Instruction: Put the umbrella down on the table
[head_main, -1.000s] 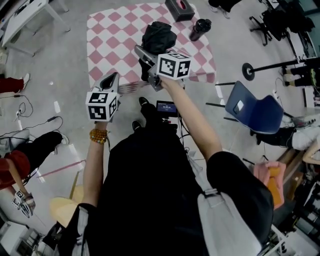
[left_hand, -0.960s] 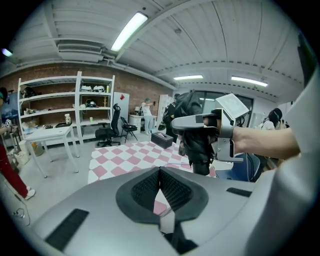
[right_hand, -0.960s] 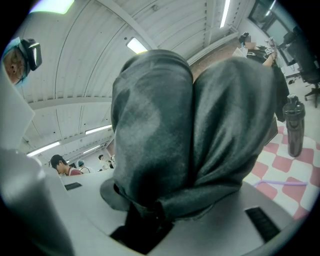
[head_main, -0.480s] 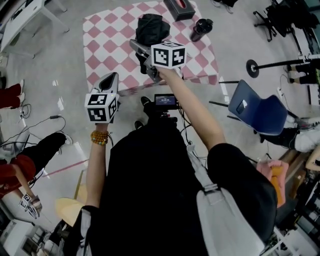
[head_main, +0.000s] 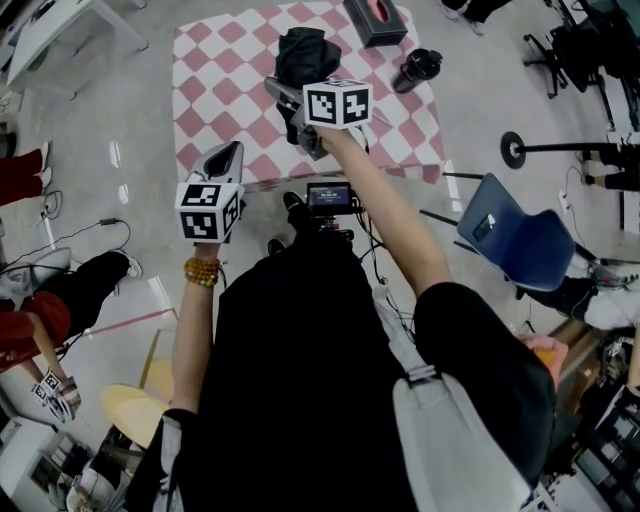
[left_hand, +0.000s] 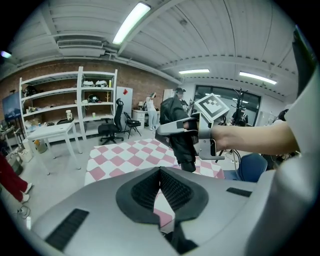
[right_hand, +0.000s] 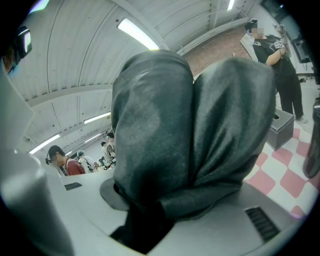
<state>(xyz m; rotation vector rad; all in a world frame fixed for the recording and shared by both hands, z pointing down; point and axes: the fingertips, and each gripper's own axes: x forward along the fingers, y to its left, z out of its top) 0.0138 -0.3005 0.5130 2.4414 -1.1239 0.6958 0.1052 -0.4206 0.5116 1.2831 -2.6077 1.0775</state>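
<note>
A: Right gripper (head_main: 288, 103), what has it got?

B: It is clamped on the umbrella (head_main: 306, 54), a folded black bundle. The right gripper view is nearly filled by dark fabric, bulging up from between the jaws in two lobes. The jaws stand fairly wide round it.

A: Where is the umbrella in the head view?

B: Top centre of the frame, over the table (head_main: 214, 92) with the pink-and-white check cloth. From above, its height cannot be read.

A: Does another view help?

B: The left gripper view does. It shows the umbrella from the side, centre right of the frame, hanging upright below the right gripper with the cloth behind it. Whether the lower end touches the cloth I cannot tell.

A: Left gripper (head_main: 223, 158)?

B: Left of centre in the head view, off the near edge of the table. Its own view shows the ribbed pads (left_hand: 171, 189) meeting at the tips, nothing between them.

A: Other things on the cloth?

B: A dark box (head_main: 376, 20) and a black bottle (head_main: 419, 68) at the top right.
</note>
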